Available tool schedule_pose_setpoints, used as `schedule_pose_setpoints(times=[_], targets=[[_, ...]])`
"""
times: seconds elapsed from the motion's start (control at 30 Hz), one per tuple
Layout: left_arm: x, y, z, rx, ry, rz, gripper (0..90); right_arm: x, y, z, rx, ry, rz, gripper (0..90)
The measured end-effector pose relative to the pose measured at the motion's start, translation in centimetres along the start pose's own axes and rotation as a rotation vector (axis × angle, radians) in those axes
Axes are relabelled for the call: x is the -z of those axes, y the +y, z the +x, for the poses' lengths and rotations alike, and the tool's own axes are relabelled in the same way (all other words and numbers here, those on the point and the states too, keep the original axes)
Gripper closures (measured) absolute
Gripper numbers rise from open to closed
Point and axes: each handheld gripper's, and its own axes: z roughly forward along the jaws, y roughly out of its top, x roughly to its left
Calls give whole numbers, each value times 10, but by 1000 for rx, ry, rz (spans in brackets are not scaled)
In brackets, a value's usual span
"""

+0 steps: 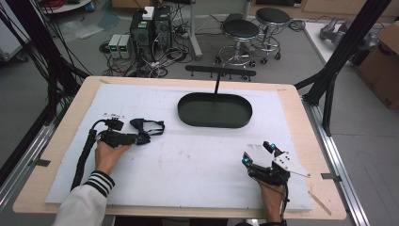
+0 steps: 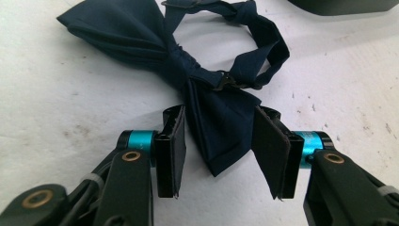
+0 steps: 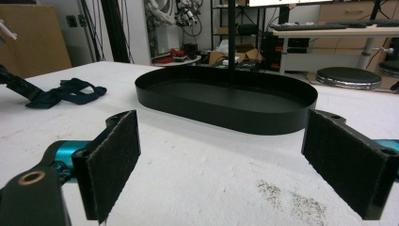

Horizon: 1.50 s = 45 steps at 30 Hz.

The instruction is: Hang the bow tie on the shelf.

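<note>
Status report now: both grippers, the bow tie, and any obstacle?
Left gripper open, jaws around one wing of the bow tie. Right gripper open, holding nothing, facing the black tray. Nothing in the way.

Left gripper (image 2: 221, 150) low, jaws parted, not clamped yet. My right gripper (image 3: 235, 165) is wide open, hand (image 1: 272, 200) resting low.

the table (image 1: 291, 101) is a light wooden board covered by a white sheet (image 1: 188, 160) carrying scuffs and grey specks. beyond the far edge of the table, on the grey floor, stand two round black stools (image 1: 241, 30) on chrome frames. left of the stools sit two dark computer towers (image 1: 150, 28) amid tangled cables (image 1: 160, 61). a cardboard box (image 1: 383, 61) stands at far right. black frame struts (image 1: 348, 42) rise beside the table's right edge.
</note>
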Motion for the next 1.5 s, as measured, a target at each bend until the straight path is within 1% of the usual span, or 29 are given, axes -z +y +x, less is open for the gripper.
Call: schedule_pose_setpoints(times=[0.13, 0.17, 0.23, 0.43, 0.6, 0.7, 0.83, 0.9, 1.0, 1.17, 1.23, 1.3, 1.33, 1.37, 1.43, 1.5], targets=[[0, 1, -1, -1, 12, 5, 558, 0, 0, -1, 4, -1, -1, 109], [0, 1, -2, -9, 21, 8, 562, 0, 0, 0, 2, -1, -1, 109], [-2, 2, -3, -13, 35, 7, 579, 0, 0, 0, 3, 0, 0, 109], [-5, 3, -9, -17, 72, 7, 609, 0, 0, 0, 3, -1, 0, 109], [-6, 4, -8, -8, 90, 5, 700, 0, 0, 0, 2, 0, 2, 109], [-6, 4, -7, -17, 101, 9, 748, 0, 0, 0, 1, -2, -2, 109], [-6, 3, -8, -25, 120, 3, 791, 0, 0, -1, 2, -1, -1, 109], [-7, 3, -9, -29, 116, -1, 829, 0, 0, -1, 2, -1, -2, 109], [-8, 3, -10, -31, 122, -12, 867, 0, 0, -1, 1, 1, -2, 109], [-6, 3, -12, -58, 131, -10, 878, 0, 0, -1, -1, 1, -2, 109], [-6, 3, -13, -61, 137, -20, 881, 0, 0, -1, -1, 1, -2, 109], [-4, 3, -14, -75, 144, -30, 882, 0, 0, -1, -2, 1, -2, 109], [-3, 3, -15, -77, 148, -53, 881, 0, 0, -1, -2, 1, -3, 109], [-1, 4, -15, -81, 151, -64, 881, 0, 0, -1, -2, 1, -3, 109], [2, 5, -15, -79, 148, -82, 882, 0, 0, -1, -3, 1, -3, 109], [6, 6, -15, -92, 153, -97, 881, 0, 0, -1, -2, 1, -3, 109]])
